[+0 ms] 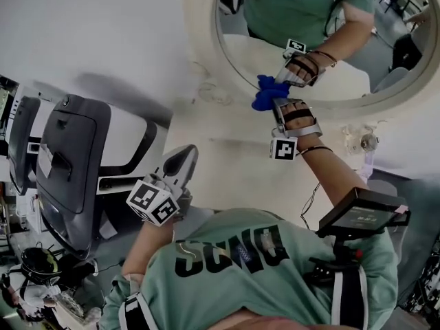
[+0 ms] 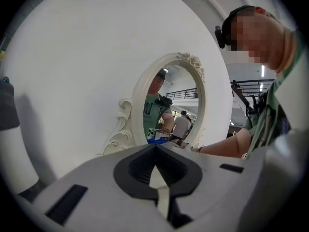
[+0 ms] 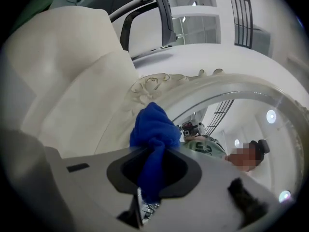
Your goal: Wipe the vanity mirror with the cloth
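The oval vanity mirror (image 1: pixel 385 60) in a white carved frame (image 1: pixel 206 74) stands at the back of the white table (image 1: pixel 227 177). My right gripper (image 1: pixel 276 103) is shut on a bunched blue cloth (image 1: pixel 268 92), which is pressed at the lower left edge of the glass beside the frame. In the right gripper view the cloth (image 3: pixel 153 127) bulges out of the right gripper (image 3: pixel 153 153) against the frame (image 3: pixel 159 83) and glass (image 3: pixel 241 115). My left gripper (image 1: pixel 182 155) is shut on nothing and hangs low at the table's left corner, its jaws (image 2: pixel 155 151) pointing at the mirror (image 2: pixel 169 105).
A grey and black chair-like unit (image 1: pixel 69 157) stands left of the table. A small glass ornament (image 1: pixel 364 143) sits by the frame's right base. A black device (image 1: pixel 361 212) is mounted on the person's chest. Cluttered items lie on the floor at lower left (image 1: pixel 41 267).
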Tool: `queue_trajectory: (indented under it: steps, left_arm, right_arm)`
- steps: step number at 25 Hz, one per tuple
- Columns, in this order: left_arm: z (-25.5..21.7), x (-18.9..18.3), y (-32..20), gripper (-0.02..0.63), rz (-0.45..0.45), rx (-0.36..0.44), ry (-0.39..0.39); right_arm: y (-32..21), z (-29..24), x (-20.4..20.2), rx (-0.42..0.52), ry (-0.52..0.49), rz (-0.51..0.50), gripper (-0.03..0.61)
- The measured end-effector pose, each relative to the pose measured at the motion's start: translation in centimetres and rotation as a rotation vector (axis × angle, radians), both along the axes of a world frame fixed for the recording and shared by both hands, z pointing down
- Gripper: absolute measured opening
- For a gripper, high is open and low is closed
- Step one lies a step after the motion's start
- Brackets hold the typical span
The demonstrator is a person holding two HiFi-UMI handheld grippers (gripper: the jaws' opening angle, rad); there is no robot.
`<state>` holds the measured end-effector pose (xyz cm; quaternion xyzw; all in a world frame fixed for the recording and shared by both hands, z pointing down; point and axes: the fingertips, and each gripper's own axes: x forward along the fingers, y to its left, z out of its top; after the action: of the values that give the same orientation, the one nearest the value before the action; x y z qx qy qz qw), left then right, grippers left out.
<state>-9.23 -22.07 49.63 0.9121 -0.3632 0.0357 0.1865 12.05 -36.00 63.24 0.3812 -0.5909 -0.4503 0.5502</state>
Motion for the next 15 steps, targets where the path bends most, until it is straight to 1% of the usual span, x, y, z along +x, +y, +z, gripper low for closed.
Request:
queue_trajectory:
  steps: [2,6,7,8,10,11,13,15]
  left_arm:
    - [0.2,0.3,0.6,0.009,0.004,-0.009,0.013]
    - [-1.2,1.6,1.4,0.009,0.029,0.021,0.036]
    - [-1.6,1.5,1.3,0.009,0.030,0.031,0.041]
    - [-1.9,1.2,1.2,0.009,0.029,0.041,0.047]
    - [-2.5,0.6,0.8,0.009,0.026,0.067,0.064]
    - [-3.1,0.6,0.3,0.009,0.028,0.090,0.078]
    - [-4.8,1.2,-0.1,0.009,0.038,0.146,0.112]
    - [-6.6,1.2,1.1,0.009,0.048,0.181,0.133]
  right_arm:
    - [0.2,-0.2,-0.1,-0.009,-0.014,0.003,0.055]
    - [1.0,-1.2,0.1,-0.088,-0.027,-0.009,0.057]
    - [1.2,-2.2,-0.1,-0.085,-0.023,-0.023,0.057]
    - [1.3,-3.6,-0.4,-0.063,-0.014,-0.036,0.057]
    - [1.4,-8.3,-1.1,0.023,-0.010,-0.065,0.057]
    - [1.3,-11.8,-1.3,0.081,-0.017,-0.081,0.057]
    - [1.5,-20.2,-1.0,0.212,-0.035,-0.098,0.057]
    - [3.1,-28.6,-0.8,0.331,-0.061,-0.092,0.057]
